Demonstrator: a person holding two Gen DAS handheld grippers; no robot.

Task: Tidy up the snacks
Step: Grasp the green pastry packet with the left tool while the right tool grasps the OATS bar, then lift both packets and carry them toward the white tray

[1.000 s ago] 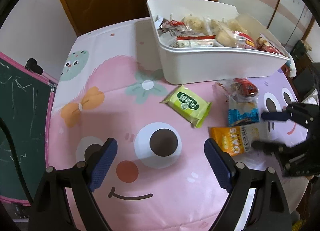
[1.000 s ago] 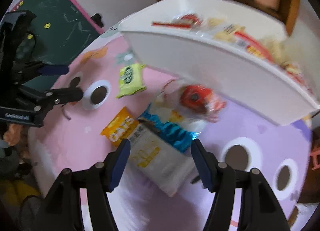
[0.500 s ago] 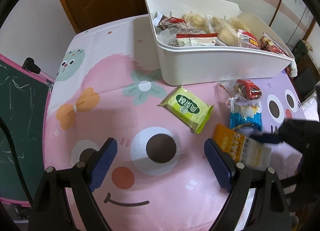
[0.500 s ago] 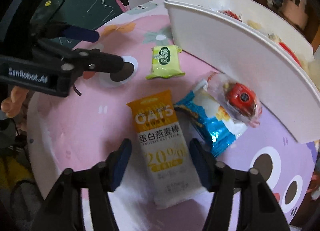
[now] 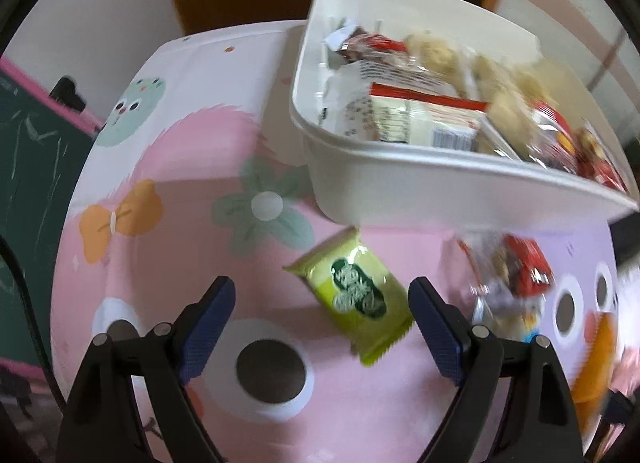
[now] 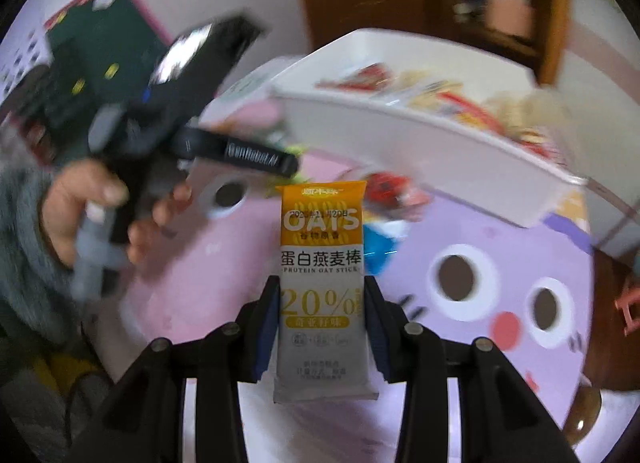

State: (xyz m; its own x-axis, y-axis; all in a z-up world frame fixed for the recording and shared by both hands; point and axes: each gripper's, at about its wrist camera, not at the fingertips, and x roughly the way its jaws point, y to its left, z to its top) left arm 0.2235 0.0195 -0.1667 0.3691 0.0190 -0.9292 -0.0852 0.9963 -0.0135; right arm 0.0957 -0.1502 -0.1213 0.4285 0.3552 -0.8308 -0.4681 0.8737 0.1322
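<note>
Right gripper (image 6: 322, 323) clamps the oat bar (image 6: 323, 275) by its lower half, bar upright at frame centre, lifted off the cloth (image 6: 224, 263). Left gripper (image 5: 322, 327) spread wide, holding nothing, green pack (image 5: 354, 295) between its fingers toward the right one. Bin (image 5: 440, 179) upper right.

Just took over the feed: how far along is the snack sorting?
Done: the white bin already holds many snacks. In hand: the right tool grips the oat bar, lifted off the table. Left: the green pack, red snack and blue pack lie loose; the left tool is open over the green pack.
</note>
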